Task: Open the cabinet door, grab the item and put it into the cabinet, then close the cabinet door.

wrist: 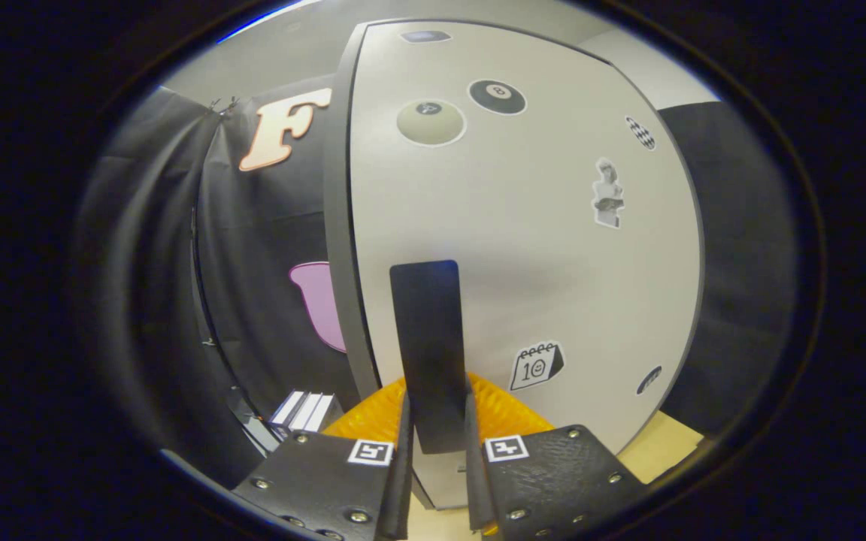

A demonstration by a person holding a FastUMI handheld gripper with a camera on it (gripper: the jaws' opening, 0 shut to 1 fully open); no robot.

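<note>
The gripper [437,451] is seen clamped on the dark flat handle [427,330], which stands upright between its fingers on the white cabinet door [538,248]. The handle is judged stiff and smooth; it is best gripped low, across its faces.
</note>
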